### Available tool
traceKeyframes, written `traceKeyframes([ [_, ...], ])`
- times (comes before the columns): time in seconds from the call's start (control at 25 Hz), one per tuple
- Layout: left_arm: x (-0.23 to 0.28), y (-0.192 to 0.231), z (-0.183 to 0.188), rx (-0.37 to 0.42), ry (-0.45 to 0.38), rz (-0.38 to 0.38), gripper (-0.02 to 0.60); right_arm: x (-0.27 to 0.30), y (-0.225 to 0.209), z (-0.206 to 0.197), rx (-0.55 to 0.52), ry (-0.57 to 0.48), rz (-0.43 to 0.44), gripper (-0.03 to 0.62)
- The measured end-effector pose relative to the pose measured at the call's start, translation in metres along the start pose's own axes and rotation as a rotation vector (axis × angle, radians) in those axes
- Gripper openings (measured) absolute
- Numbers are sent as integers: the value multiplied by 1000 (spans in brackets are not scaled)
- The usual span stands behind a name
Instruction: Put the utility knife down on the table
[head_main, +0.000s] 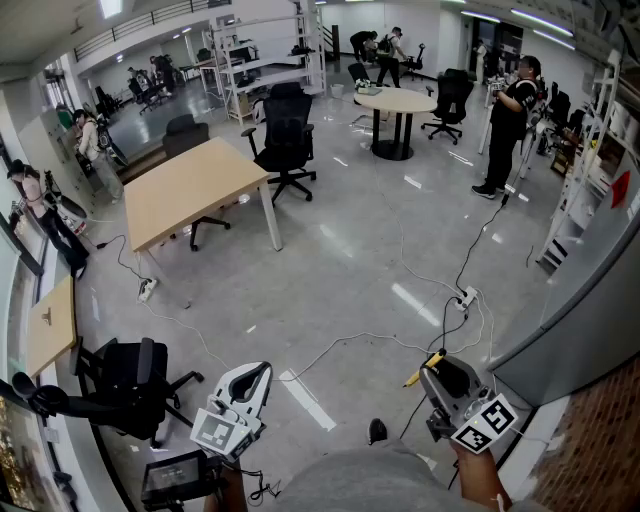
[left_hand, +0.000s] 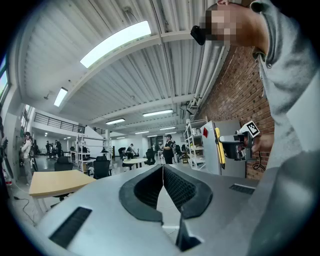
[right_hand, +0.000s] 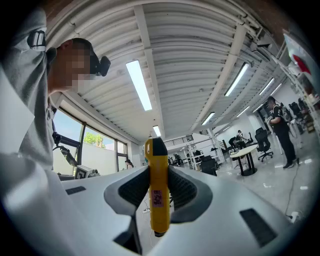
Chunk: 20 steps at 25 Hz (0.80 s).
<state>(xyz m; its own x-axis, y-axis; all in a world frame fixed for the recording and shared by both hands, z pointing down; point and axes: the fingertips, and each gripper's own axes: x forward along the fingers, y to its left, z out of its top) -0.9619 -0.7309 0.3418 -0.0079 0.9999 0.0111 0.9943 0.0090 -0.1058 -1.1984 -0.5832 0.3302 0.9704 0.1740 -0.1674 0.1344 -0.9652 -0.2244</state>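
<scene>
Much open floor (head_main: 360, 250) beneath right gripper's (head_main: 432, 372) knife (head_main: 424, 368).

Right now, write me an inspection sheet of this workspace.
Surface: wooden table, far across the floor, top bare.
Job's things: utility knife, yellow, held between the right gripper's jaws.
Clutter: black office chair low at left.
Grippers: right gripper shut on the knife; left gripper jaws together, empty.
Cables: white cable and black cable cross the floor near a power strip.
Surroundings: round table, shelving, person standing, brick wall at right.
</scene>
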Motion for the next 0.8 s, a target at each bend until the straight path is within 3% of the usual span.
traceKeyframes([
  [0.12, 4, -3, -5, 0, 23, -13, 6, -6, -2, 2, 4, 0, -17, 117],
  [0.44, 15, -20, -4, -1, -18, -77, 6, -14, -6, 7, 21, -19, -32, 117],
  [0.8, 13, -10, -6, -9, -10, -26, 6, -3, -13, 8, 29, -22, 0, 117],
])
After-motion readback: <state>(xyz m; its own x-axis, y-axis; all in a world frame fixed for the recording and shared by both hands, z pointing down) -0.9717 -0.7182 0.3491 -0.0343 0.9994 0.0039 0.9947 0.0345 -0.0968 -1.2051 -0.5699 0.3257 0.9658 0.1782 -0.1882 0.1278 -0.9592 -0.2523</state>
